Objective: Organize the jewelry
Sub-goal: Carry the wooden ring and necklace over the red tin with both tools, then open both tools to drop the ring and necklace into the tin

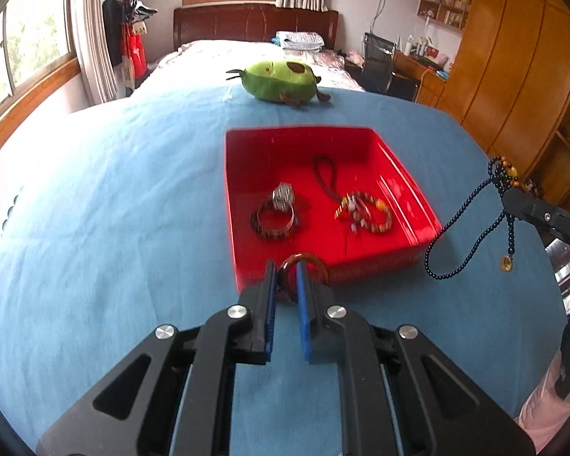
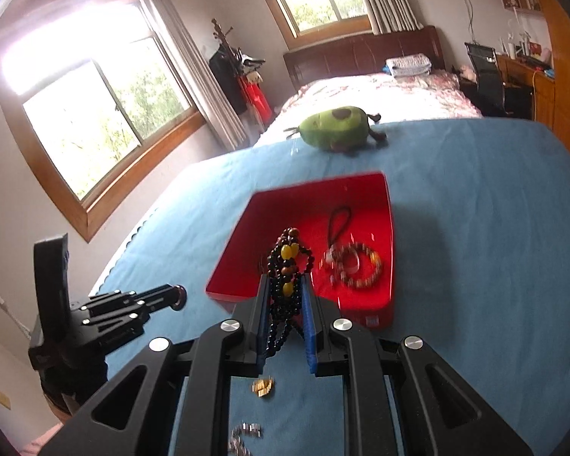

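A red tray (image 1: 395,167) sits on the blue cloth and holds a metal watch (image 1: 279,209), a brown bead bracelet (image 1: 372,214) and a dark cord. My left gripper (image 1: 287,273) is shut on a brown bangle (image 1: 309,262) just in front of the tray's near rim. My right gripper (image 2: 285,285) is shut on a dark bead necklace (image 2: 285,277) with yellow beads and holds it in the air near the tray (image 2: 243,262). In the left wrist view the necklace (image 1: 459,224) hangs from the right gripper's fingers (image 1: 543,216) to the tray's right.
A green avocado plush (image 1: 277,79) lies beyond the tray. A gold piece (image 2: 263,385) and a silver chain (image 2: 243,435) lie on the blue cloth (image 1: 114,209) under the right gripper. A bed, windows, desk and wardrobe stand behind.
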Motion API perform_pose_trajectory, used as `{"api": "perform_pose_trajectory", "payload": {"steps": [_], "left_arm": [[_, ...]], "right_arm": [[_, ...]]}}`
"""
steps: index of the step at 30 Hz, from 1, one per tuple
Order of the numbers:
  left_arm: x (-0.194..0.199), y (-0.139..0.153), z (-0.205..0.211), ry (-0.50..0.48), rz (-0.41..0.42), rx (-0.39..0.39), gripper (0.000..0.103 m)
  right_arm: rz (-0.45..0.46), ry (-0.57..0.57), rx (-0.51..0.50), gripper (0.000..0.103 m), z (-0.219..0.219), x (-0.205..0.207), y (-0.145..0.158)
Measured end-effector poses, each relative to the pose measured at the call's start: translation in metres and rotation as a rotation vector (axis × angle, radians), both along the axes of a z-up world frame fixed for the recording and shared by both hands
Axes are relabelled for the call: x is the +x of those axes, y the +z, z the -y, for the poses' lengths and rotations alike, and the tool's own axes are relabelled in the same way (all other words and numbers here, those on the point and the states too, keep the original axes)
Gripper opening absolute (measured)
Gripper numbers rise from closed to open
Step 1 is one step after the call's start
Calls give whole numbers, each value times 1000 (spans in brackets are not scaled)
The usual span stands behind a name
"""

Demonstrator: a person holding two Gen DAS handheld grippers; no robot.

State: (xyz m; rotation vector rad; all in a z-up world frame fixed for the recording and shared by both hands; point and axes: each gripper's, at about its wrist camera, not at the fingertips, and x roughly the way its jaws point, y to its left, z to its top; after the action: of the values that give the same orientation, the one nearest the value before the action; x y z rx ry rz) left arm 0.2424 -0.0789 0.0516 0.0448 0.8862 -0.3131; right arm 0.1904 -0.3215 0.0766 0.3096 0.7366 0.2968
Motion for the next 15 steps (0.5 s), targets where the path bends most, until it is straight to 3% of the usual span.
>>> {"api": "perform_pose_trajectory", "payload": {"steps": [5,8,15], "left_arm": [[33,1,13,24,15,5,9],[60,-10,21,26,-20,-6,9],[112,-57,36,32,-118,28,9]], "right_arm": [[19,-21,-18,15,-7,35,-1],[5,-46,-36,15,-9,61,-13],[-133,-48,-68,15,-11,115,-69]]}}
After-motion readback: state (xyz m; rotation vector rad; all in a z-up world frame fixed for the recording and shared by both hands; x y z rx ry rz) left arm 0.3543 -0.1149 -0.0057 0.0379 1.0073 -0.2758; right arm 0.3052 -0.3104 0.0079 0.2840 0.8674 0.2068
